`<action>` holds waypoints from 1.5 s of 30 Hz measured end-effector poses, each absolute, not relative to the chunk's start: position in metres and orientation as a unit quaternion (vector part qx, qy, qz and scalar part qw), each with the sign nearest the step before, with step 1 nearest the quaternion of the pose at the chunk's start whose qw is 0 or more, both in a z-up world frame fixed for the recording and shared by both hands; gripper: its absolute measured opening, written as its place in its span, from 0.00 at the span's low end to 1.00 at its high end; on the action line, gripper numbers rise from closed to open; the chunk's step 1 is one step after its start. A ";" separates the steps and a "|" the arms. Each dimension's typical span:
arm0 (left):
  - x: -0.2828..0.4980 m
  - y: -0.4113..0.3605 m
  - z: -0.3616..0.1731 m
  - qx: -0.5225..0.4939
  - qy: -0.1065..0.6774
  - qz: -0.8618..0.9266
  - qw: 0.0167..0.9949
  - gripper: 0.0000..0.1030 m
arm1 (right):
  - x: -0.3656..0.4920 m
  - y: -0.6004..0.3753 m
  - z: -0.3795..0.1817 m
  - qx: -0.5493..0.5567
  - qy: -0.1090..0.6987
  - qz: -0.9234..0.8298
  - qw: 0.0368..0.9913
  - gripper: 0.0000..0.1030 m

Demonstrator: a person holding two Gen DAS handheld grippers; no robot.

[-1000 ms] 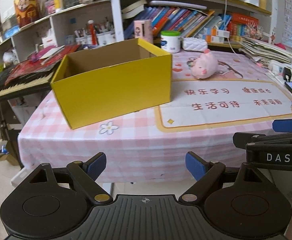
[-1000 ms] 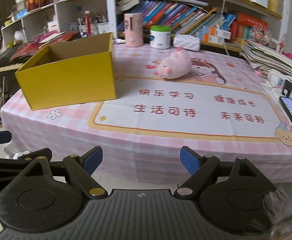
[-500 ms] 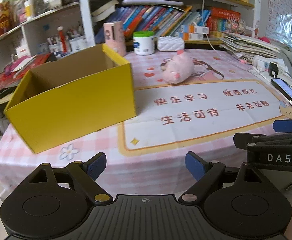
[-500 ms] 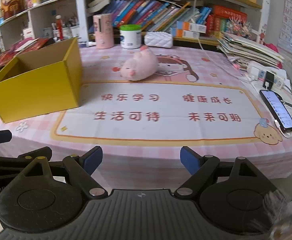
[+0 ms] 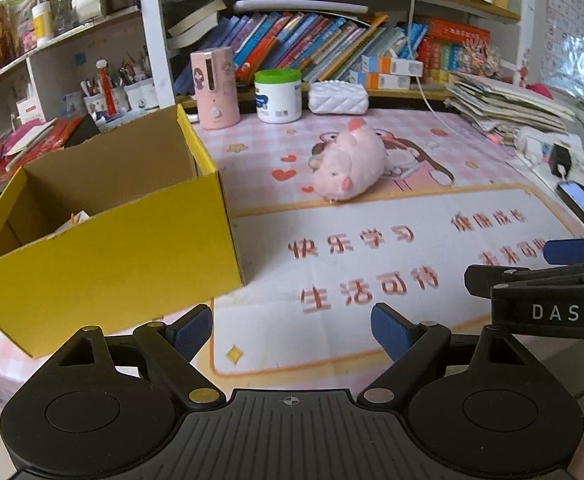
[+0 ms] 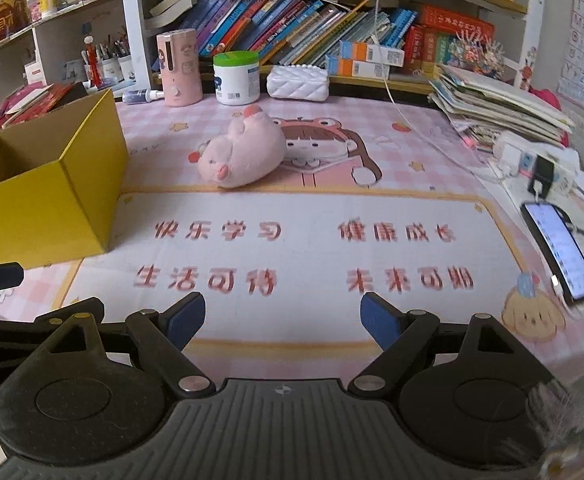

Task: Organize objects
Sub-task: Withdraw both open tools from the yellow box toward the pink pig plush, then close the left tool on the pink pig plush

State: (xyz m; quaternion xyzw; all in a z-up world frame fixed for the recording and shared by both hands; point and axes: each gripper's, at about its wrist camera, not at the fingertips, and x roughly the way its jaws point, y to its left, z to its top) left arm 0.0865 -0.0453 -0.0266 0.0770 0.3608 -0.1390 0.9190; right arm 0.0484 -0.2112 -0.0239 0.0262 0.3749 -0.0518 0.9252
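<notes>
Approach step, nothing picked yet. Left tool (image 5: 292,330) spread, empty; right tool (image 6: 283,318) spread, empty. Pink plush pig (image 6: 242,154) lay on surface (image 6: 371,208), right of yellow box (image 5: 104,236), well apart from both tools. Next move likely: reach pig, pinch gently, carry toward box.

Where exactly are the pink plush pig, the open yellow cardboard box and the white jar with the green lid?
Pink plush pig (image 6: 244,156): right wrist view, middle of its body.
Open yellow cardboard box (image 5: 108,264): left wrist view, its near outer wall.
White jar with the green lid (image 6: 236,82): right wrist view, its labelled side.
</notes>
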 end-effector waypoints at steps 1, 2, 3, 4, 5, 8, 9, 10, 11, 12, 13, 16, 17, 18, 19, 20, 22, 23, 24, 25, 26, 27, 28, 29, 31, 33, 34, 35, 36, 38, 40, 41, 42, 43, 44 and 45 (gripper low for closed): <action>0.091 -0.048 -0.026 0.076 0.361 -0.136 0.920 0.86 | 0.053 -0.214 -0.023 0.025 0.375 -0.048 0.925 0.82; 0.094 -0.051 -0.026 0.075 0.361 -0.134 0.920 0.86 | 0.058 -0.217 -0.023 0.024 0.375 -0.046 0.926 0.82; 0.097 -0.054 -0.026 0.074 0.361 -0.131 0.920 0.86 | 0.063 -0.219 -0.022 0.023 0.375 -0.043 0.926 0.82; 0.100 -0.057 -0.025 0.073 0.361 -0.129 0.921 0.86 | 0.067 -0.222 -0.022 0.022 0.376 -0.041 0.925 0.82; 0.103 -0.060 -0.024 0.072 0.361 -0.127 0.921 0.86 | 0.072 -0.226 -0.021 0.022 0.376 -0.038 0.925 0.82; 0.111 -0.068 -0.022 0.069 0.359 -0.119 0.923 0.86 | 0.084 -0.235 -0.019 0.020 0.375 -0.030 0.926 0.82; 0.114 -0.071 -0.021 0.068 0.359 -0.116 0.924 0.86 | 0.088 -0.238 -0.018 0.019 0.374 -0.027 0.927 0.82; 0.117 -0.074 -0.020 0.068 0.359 -0.113 0.924 0.86 | 0.092 -0.241 -0.017 0.018 0.374 -0.024 0.927 0.82; 0.119 -0.077 -0.020 0.067 0.358 -0.110 0.925 0.86 | 0.097 -0.245 -0.016 0.017 0.373 -0.020 0.927 0.82; 0.122 -0.081 -0.019 0.067 0.357 -0.107 0.925 0.86 | 0.101 -0.249 -0.016 0.017 0.372 -0.017 0.928 0.82; 0.124 -0.084 -0.018 0.067 0.357 -0.105 0.926 0.86 | 0.105 -0.253 -0.015 0.017 0.372 -0.014 0.928 0.82; 0.131 -0.094 -0.018 0.067 0.356 -0.096 0.927 0.86 | 0.116 -0.263 -0.015 0.017 0.371 -0.006 0.929 0.82; 0.133 -0.097 -0.018 0.066 0.356 -0.093 0.927 0.86 | 0.120 -0.268 -0.015 0.017 0.370 -0.002 0.929 0.82; 0.135 -0.100 -0.018 0.065 0.357 -0.089 0.927 0.86 | 0.124 -0.272 -0.015 0.018 0.370 0.000 0.929 0.82; 0.137 -0.102 -0.018 0.064 0.358 -0.086 0.928 0.86 | 0.128 -0.276 -0.016 0.018 0.371 0.003 0.929 0.82; 0.140 -0.105 -0.019 0.063 0.358 -0.081 0.928 0.86 | 0.132 -0.278 -0.016 0.018 0.371 0.006 0.928 0.82; 0.144 -0.109 -0.019 0.060 0.359 -0.074 0.928 0.86 | 0.140 -0.285 -0.017 0.018 0.372 0.012 0.928 0.82; 0.147 -0.112 -0.020 0.058 0.361 -0.071 0.928 0.86 | 0.144 -0.288 -0.018 0.017 0.372 0.014 0.928 0.82; 0.150 -0.114 -0.020 0.056 0.363 -0.069 0.928 0.85 | 0.147 -0.290 -0.019 0.016 0.372 0.017 0.928 0.82; 0.153 -0.117 -0.022 0.055 0.365 -0.068 0.927 0.85 | 0.151 -0.293 -0.020 0.016 0.372 0.019 0.928 0.82; 0.155 -0.119 -0.023 0.054 0.367 -0.067 0.926 0.84 | 0.155 -0.296 -0.021 0.015 0.372 0.020 0.928 0.82; 0.158 -0.122 -0.024 0.053 0.370 -0.066 0.925 0.84 | 0.158 -0.299 -0.022 0.015 0.372 0.021 0.928 0.82; 0.160 -0.125 -0.025 0.053 0.371 -0.064 0.925 0.84 | 0.162 -0.303 -0.023 0.015 0.373 0.022 0.927 0.82; 0.164 -0.127 -0.026 0.053 0.372 -0.062 0.925 0.84 | 0.166 -0.306 -0.025 0.016 0.375 0.023 0.927 0.82; 0.171 -0.132 -0.027 0.052 0.371 -0.061 0.925 0.84 | 0.172 -0.312 -0.027 0.017 0.377 0.022 0.926 0.82; 0.180 -0.137 -0.028 0.055 0.367 -0.060 0.927 0.84 | 0.176 -0.317 -0.028 0.017 0.377 0.021 0.926 0.82; 0.184 -0.140 -0.028 0.057 0.366 -0.060 0.927 0.84 | 0.178 -0.321 -0.029 0.017 0.377 0.019 0.926 0.82; 0.189 -0.143 -0.029 0.059 0.366 -0.061 0.927 0.84 | 0.181 -0.324 -0.031 0.017 0.378 0.018 0.925 0.82; 0.194 -0.146 -0.030 0.062 0.366 -0.064 0.926 0.84 | 0.182 -0.328 -0.032 0.017 0.379 0.016 0.925 0.82; 0.204 -0.153 -0.033 0.073 0.365 -0.069 0.926 0.85 | 0.186 -0.334 -0.034 0.018 0.381 0.012 0.924 0.82; 0.213 -0.161 -0.035 0.088 0.362 -0.072 0.925 0.85 | 0.189 -0.340 -0.037 0.019 0.385 0.007 0.923 0.82; 0.218 -0.165 -0.037 0.097 0.361 -0.072 0.925 0.85 | 0.190 -0.344 -0.037 0.020 0.386 0.005 0.922 0.82; 0.224 -0.171 -0.039 0.109 0.361 -0.070 0.923 0.85 | 0.192 -0.347 -0.038 0.021 0.387 0.003 0.922 0.82; 0.230 -0.176 -0.042 0.124 0.364 -0.068 0.921 0.85 | 0.193 -0.350 -0.039 0.022 0.387 0.000 0.922 0.82; 0.235 -0.181 -0.044 0.137 0.366 -0.066 0.918 0.85 | 0.194 -0.354 -0.040 0.025 0.388 -0.003 0.921 0.82; 0.241 -0.186 -0.048 0.150 0.370 -0.066 0.914 0.85 | 0.195 -0.357 -0.040 0.027 0.389 -0.006 0.921 0.82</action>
